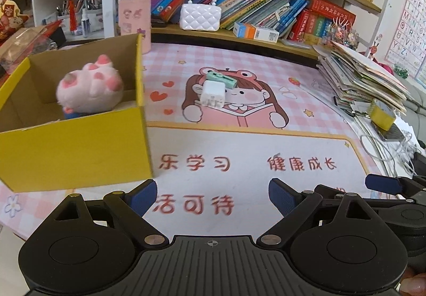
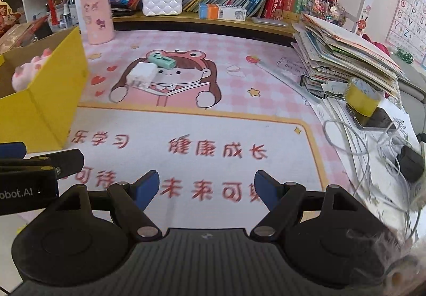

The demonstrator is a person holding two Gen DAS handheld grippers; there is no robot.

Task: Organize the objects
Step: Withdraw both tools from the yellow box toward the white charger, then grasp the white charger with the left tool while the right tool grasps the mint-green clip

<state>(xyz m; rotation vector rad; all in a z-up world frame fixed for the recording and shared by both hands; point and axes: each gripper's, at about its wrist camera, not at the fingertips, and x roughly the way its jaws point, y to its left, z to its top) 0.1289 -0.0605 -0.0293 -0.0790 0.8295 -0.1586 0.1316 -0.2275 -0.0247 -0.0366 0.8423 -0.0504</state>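
Approaching stage: 2 items, white charger (image 1: pixel 212 95) touching mint eraser (image 1: pixel 222 79), lie right of yellow box (image 1: pixel 80 146). Left gripper (image 1: pixel 210 196) and right gripper (image 2: pixel 207 185) both spread, empty. Next, likely: reach charger.

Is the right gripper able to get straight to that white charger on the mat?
Probably yes. The right gripper is open and empty, and only bare desk mat lies between it and the white charger. The mint green item touching it could get nudged.

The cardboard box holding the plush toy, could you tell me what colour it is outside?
Yellow outside, plain brown inside; the cardboard box shows best in the left wrist view.
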